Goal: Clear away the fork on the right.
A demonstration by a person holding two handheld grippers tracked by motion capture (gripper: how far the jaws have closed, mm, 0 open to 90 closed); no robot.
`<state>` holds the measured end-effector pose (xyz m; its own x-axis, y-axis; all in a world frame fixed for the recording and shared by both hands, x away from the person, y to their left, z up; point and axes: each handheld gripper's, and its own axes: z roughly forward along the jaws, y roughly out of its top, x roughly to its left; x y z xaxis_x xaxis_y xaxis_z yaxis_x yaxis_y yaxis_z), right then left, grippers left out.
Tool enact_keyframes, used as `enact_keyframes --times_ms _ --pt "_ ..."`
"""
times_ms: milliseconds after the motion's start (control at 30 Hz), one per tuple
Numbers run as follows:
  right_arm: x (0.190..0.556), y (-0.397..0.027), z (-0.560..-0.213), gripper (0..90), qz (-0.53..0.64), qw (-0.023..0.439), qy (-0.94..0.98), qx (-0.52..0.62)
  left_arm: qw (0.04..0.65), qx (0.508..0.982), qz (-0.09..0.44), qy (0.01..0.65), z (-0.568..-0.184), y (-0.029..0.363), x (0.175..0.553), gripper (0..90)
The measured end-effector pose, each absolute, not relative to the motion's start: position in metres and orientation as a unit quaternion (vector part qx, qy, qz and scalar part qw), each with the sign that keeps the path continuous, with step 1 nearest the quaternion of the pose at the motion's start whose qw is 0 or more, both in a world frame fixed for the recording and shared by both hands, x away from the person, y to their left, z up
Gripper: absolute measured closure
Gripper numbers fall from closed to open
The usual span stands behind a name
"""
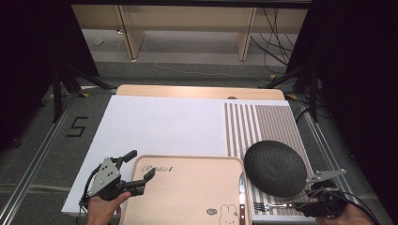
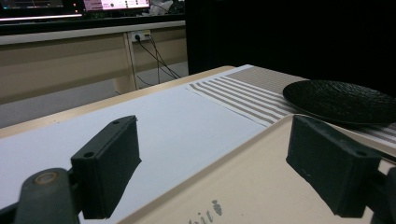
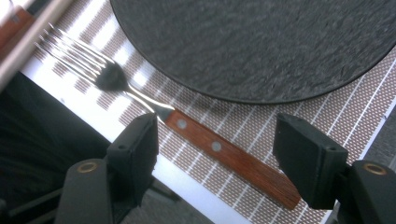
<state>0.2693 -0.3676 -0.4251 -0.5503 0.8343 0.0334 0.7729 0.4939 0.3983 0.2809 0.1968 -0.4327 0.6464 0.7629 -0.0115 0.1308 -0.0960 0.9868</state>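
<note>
Near the counter's front right corner, the fork is lying slantwise between the right gripper's open fingers, not being squeezed yet.

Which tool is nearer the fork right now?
Right. The right tool straddles the fork handle, jaws open. The left tool is across the tray, at its far corner.
</note>
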Motion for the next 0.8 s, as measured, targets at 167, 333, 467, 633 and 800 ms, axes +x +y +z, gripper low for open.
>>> enact_keyframes --times_ms 167,333,467,633,800 --pt "0.270 -0.365 -0.428 34.9 0.158 0.075 0.864 0.472 0.589 0.690 0.266 0.325 -0.433 0.197 0.282 16.2" --pt "0.273 -0.363 -0.434 36.3 0.138 0.079 0.881 0.445 0.589 0.690 0.267 0.324 -0.433 0.197 0.282 16.2" --pt "0.273 -0.362 -0.435 38.2 0.127 0.077 0.886 0.440 0.589 0.692 0.266 0.323 -0.433 0.196 0.281 16.2" --pt "0.274 -0.358 -0.437 40.3 0.105 0.067 0.891 0.437 0.589 0.691 0.266 0.325 -0.433 0.196 0.282 16.2" --pt "0.277 -0.358 -0.440 42.9 0.093 0.070 0.898 0.425 0.588 0.691 0.267 0.324 -0.433 0.197 0.282 16.2"
